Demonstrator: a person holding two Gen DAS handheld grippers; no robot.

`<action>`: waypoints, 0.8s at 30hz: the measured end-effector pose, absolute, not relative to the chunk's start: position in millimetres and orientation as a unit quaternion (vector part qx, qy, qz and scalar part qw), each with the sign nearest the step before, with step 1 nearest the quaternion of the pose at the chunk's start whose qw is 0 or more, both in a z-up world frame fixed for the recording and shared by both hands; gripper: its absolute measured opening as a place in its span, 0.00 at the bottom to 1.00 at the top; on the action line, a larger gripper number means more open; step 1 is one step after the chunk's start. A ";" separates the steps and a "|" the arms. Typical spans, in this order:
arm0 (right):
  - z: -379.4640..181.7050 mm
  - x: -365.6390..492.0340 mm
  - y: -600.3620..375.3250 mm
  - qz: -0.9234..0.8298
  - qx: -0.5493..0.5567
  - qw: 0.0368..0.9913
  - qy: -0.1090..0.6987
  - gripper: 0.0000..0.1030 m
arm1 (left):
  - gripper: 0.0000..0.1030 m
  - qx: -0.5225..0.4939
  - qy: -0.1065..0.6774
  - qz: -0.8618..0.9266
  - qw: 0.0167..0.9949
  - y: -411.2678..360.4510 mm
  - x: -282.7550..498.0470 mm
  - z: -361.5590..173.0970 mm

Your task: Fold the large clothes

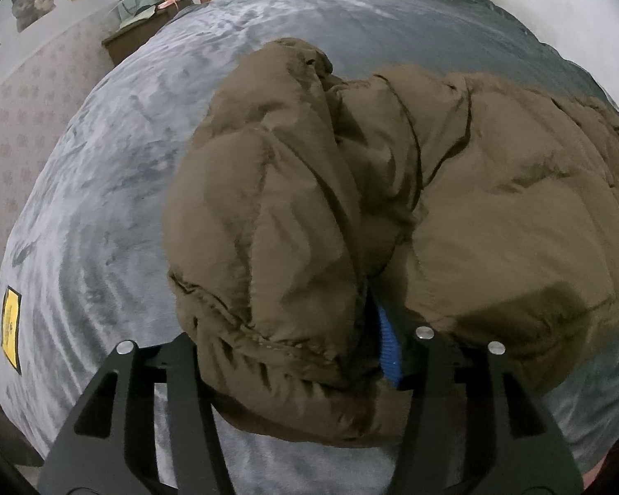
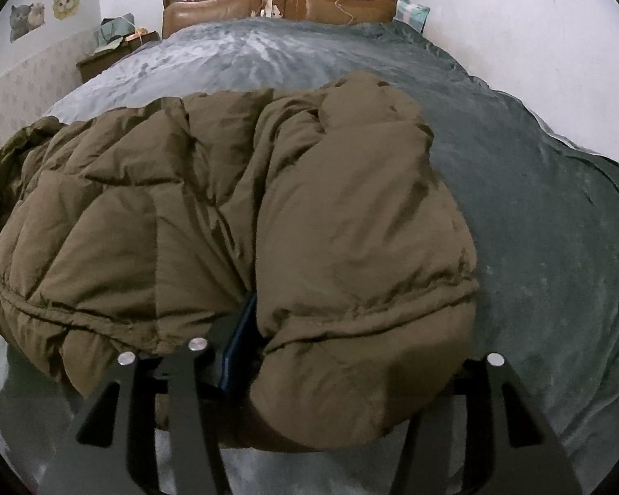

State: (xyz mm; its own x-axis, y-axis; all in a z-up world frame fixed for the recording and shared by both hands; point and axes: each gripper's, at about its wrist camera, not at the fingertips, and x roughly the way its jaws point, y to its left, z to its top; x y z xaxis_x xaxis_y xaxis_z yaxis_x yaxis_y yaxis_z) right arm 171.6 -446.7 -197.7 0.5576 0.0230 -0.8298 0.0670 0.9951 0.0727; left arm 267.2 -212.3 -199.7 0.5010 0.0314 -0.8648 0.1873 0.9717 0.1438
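A large brown puffer jacket [image 1: 350, 206] lies bunched on a grey bed cover [image 1: 103, 206]. In the left wrist view its near hem drapes over my left gripper [image 1: 305, 354]; one blue fingertip pad [image 1: 388, 342] shows in a fold and the other finger is hidden under the fabric. In the right wrist view the jacket [image 2: 268, 227] fills the left and middle. Its hem bulges between the fingers of my right gripper [image 2: 309, 354], with a blue pad [image 2: 239, 338] against a fold. Both grippers grip thick jacket hem.
The bed cover [image 2: 536, 227] stretches to a brown wooden headboard [image 2: 280, 0]. A nightstand with clutter [image 2: 111, 49] stands at the bed's far left by a wall with cat stickers [image 2: 29, 14]. A pillow corner [image 2: 410, 12] shows at the far right.
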 end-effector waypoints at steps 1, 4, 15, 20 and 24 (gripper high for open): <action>-196.1 172.0 -446.6 -0.014 0.047 0.881 0.471 0.52 | 0.52 0.109 0.497 -0.046 0.860 -210.0 265.8 -199.1; -192.6 171.4 -447.4 -0.017 0.047 0.879 0.474 0.52 | 0.54 0.107 0.496 -0.045 0.860 -209.1 265.5 -199.5; -190.0 193.9 -462.9 0.008 0.076 0.841 0.535 0.60 | 0.54 0.110 0.497 -0.052 0.859 -194.0 262.2 -200.1; -183.3 196.1 -442.1 0.003 -0.006 0.831 0.556 0.65 | 0.58 0.113 0.500 -0.047 0.857 -193.3 263.1 -202.4; -183.6 200.3 -434.6 -0.010 -0.029 0.828 0.560 0.69 | 0.68 0.122 0.498 -0.039 0.858 -190.9 261.7 -200.4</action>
